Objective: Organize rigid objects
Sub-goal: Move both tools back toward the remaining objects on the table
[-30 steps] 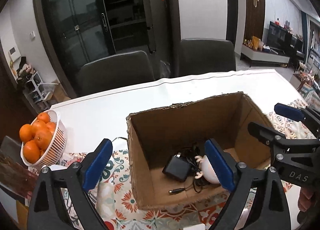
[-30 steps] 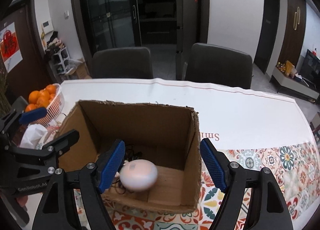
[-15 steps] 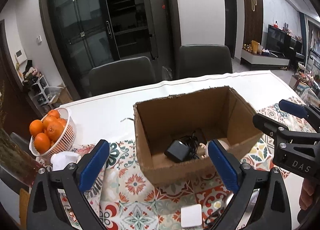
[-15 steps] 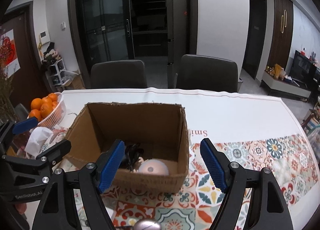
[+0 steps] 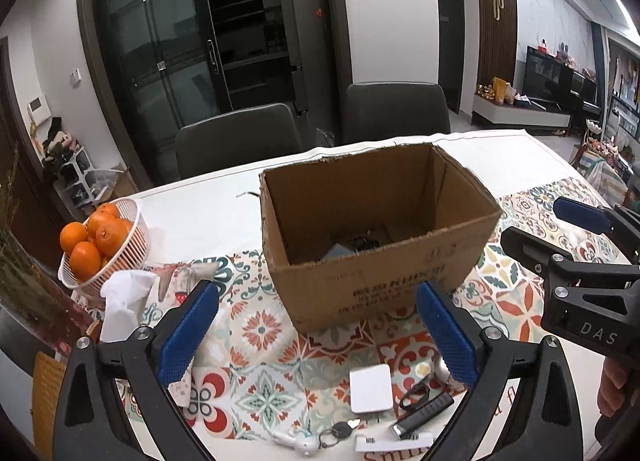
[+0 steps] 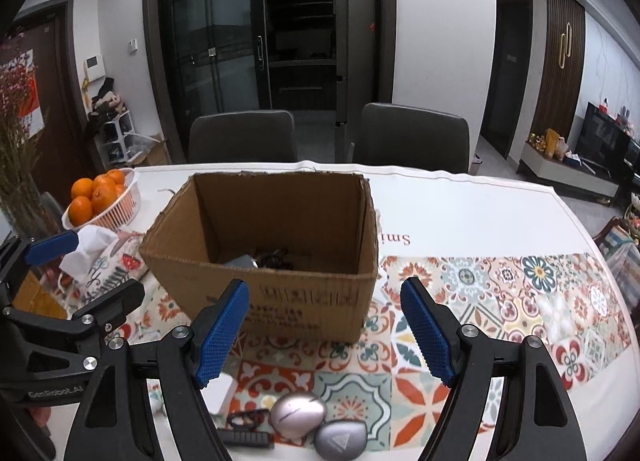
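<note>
Cardboard forms the open box [image 5: 380, 245] that stands on the patterned cloth of the tabletop [image 6: 480, 217], and a dark charger with its tangled cable [image 6: 264, 259] is seen lying on its floor. Both claws are held apart and empty: the left claw [image 5: 316, 335] and the right claw [image 6: 326, 335] hang above the near edge of the tabletop, in front of the box. The step in hand is judged to be the choice of the next piece to be boxed. Small rigid items remain just before the box: a white square case [image 5: 371, 388], a key on a ring [image 5: 340, 429], a white earbud [image 5: 296, 441], a black stick-like device [image 5: 422, 415], a silver oval mouse [image 6: 298, 413] and a grey rounded case [image 6: 340, 441] touching it. A lowering of one open claw over a single item is called for next, the fingers being closed across its narrow width before it is lifted over the box wall.
</note>
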Demonstrator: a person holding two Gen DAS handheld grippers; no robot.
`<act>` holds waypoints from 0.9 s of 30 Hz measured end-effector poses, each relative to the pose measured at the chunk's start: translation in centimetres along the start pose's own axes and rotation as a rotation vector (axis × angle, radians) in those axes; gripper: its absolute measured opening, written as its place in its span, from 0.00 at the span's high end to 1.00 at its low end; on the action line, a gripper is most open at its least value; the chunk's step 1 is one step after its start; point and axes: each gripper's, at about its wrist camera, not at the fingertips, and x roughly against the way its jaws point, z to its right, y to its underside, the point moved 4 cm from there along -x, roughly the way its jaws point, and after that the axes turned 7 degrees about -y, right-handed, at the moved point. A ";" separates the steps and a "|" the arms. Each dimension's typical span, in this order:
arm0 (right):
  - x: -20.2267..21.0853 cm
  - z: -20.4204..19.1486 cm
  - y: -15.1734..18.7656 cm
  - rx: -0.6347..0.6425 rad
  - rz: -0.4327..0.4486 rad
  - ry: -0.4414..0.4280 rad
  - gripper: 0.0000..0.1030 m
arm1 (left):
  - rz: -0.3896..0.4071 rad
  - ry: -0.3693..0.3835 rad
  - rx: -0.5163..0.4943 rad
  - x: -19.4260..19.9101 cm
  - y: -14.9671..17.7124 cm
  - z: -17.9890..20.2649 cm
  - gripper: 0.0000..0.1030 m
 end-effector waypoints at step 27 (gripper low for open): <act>1.6 0.7 8.1 -0.021 -0.075 0.020 0.24 | -0.059 0.041 -0.029 1.7 8.1 3.1 0.02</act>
